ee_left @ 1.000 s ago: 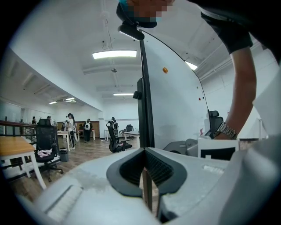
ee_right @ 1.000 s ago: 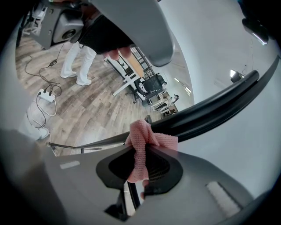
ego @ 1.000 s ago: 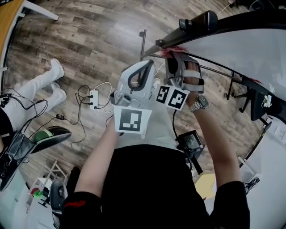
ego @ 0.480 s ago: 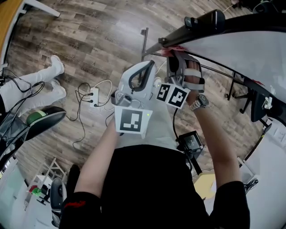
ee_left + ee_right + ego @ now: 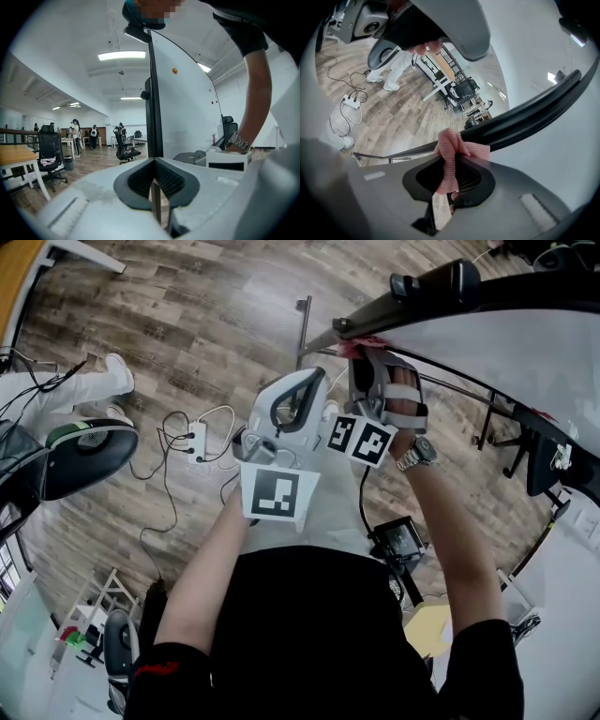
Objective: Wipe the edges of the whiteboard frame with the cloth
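A pink cloth (image 5: 452, 151) is pinched in my right gripper (image 5: 447, 187), which is shut on it; the cloth's bunched end presses against the black whiteboard frame (image 5: 520, 115). From the head view the right gripper (image 5: 367, 360) sits at the frame's lower-left corner (image 5: 342, 329), with a bit of the cloth (image 5: 361, 345) showing red-pink there. The white board surface (image 5: 525, 343) stretches to the right. My left gripper (image 5: 281, 423) hangs lower, away from the board, shut with nothing between its jaws (image 5: 157, 206). The frame's vertical black edge (image 5: 153, 103) rises in front of it.
The whiteboard stand's metal legs (image 5: 302, 324) rest on the wood floor. A power strip with cables (image 5: 195, 446) lies to the left. An office chair (image 5: 80, 451) and a person's white trousers and shoes (image 5: 75, 390) are at far left. Desks and chairs (image 5: 49, 154) fill the room beyond.
Both grippers have stayed nearly still at the frame corner. At left, the person in white and the office chair have shifted upward and leftward in the head view.
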Available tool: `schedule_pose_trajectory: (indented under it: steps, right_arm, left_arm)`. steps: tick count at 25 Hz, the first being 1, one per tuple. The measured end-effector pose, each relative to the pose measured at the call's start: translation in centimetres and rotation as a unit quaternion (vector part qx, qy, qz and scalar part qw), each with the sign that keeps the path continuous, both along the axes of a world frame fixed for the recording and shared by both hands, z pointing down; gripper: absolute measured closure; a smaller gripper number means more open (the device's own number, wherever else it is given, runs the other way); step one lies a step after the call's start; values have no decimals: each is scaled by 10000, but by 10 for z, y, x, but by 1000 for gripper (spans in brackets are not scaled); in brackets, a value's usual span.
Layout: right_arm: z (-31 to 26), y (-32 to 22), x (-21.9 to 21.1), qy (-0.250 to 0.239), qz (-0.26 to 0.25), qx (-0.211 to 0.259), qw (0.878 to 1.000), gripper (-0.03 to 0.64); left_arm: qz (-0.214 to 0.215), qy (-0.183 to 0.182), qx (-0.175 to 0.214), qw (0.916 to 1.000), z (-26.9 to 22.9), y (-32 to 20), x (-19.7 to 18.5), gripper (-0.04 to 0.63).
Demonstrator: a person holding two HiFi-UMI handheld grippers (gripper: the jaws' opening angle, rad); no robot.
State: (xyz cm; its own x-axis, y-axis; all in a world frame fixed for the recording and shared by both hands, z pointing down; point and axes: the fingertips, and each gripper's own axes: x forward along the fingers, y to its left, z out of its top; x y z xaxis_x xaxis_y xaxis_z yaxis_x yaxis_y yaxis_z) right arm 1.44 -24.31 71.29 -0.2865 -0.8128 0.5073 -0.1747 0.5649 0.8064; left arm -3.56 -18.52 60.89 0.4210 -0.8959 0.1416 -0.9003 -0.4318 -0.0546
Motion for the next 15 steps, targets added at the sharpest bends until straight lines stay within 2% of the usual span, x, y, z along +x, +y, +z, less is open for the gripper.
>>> schedule_pose_trajectory:
  steps: [15]
  right_arm:
    - [-6, 6, 3, -120, 194, -216, 9995, 565]
  left_arm:
    - [8, -12, 82, 10000, -11, 2, 3, 595]
